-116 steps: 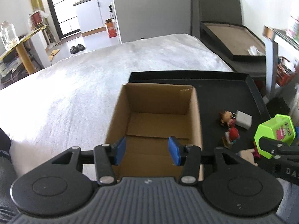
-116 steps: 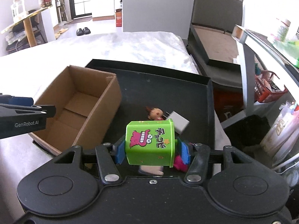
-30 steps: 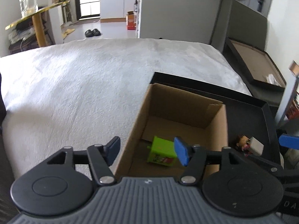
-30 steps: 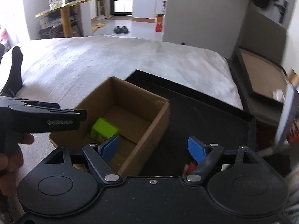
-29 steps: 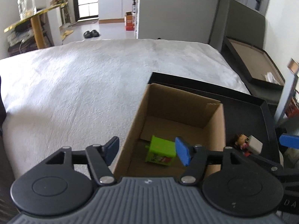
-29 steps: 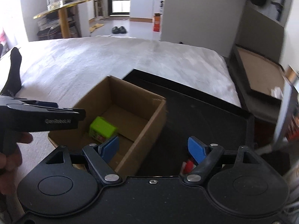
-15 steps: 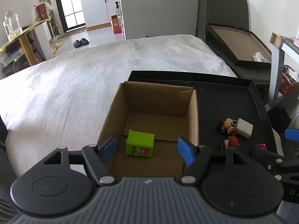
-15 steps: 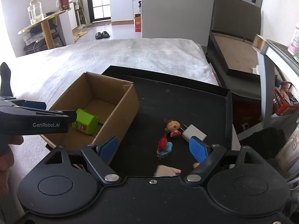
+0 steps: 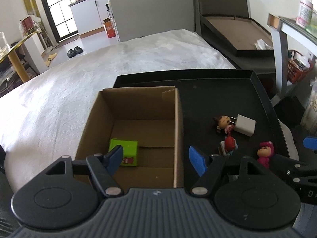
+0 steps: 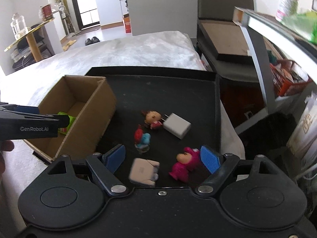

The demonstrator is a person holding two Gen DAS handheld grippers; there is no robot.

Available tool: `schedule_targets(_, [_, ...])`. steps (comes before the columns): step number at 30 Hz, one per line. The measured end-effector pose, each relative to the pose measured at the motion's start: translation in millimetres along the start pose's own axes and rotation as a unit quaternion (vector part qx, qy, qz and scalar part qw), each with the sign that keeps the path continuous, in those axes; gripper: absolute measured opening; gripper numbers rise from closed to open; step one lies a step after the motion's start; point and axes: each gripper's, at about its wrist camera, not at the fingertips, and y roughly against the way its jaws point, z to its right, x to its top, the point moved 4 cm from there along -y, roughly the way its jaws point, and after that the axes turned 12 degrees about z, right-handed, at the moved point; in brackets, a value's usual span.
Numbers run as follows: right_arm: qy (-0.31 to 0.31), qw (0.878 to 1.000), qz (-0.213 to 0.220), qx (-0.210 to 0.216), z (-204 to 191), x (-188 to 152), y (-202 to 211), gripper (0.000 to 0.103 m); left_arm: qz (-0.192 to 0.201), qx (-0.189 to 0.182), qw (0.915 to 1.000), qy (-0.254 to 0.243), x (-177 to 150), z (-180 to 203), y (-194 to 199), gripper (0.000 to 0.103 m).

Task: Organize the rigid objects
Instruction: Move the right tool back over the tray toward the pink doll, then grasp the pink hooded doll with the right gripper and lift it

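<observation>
— What are your hands doing?

— My left hand-held gripper (image 9: 156, 156) hangs with jaws apart and nothing clamped, over the near end of the cardboard box (image 9: 178, 130). The green box (image 9: 126, 148) lies inside, just beyond my left pad.

— And the right?

— My right hand-held gripper (image 10: 162, 156) is spread wide too, empty. Between its pads on the black tray (image 10: 168, 87) lie a beige block (image 10: 143, 171) and a pink figure (image 10: 186, 163). Farther ahead are a red-and-blue figure (image 10: 141, 136), a brown-haired doll (image 10: 152, 118) and a white charger (image 10: 177, 126).
</observation>
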Motion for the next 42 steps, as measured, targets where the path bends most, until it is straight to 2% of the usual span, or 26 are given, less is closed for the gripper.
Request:
schedule_targets(8, [-0.022,1.0,-0.012,-0.005,18,-14,-12,0.082,-0.012,-0.009,0.9994,-0.031,-6,27,-11,0.072])
schedule_targets(11, [-0.033,0.999,-0.019,-0.005,23,-17,-20,0.077,-0.019,-0.01,0.9991,-0.038,-10,33,-17,0.072])
schedule_targets(16, [-0.04,0.999,-0.031,-0.004,27,-23,-35,0.077,-0.029,-0.002,0.9987,-0.042,-14,34,-28,0.072])
schedule_targets(22, [-0.047,0.998,-0.048,-0.006,32,-30,-56,0.071,-0.034,-0.002,0.9988,-0.036,-16,34,-37,0.072])
schedule_targets(34, [-0.044,0.997,-0.069,-0.012,35,-41,-79,0.07,-0.047,0.0,0.9976,-0.051,-24,45,-54,0.072])
schedule_targets(37, [-0.043,0.996,-0.079,-0.013,35,-45,-86,0.063,-0.05,0.001,0.9975,-0.051,-25,45,-56,0.072])
schedule_targets(39, [-0.042,0.995,-0.093,-0.013,36,-48,-90,0.042,-0.05,0.001,0.9975,-0.05,-25,44,-56,0.072])
schedule_targets(42, [-0.033,0.995,-0.09,-0.013,34,-48,-88,0.04,-0.047,0.0,0.9978,-0.047,-23,42,-55,0.072])
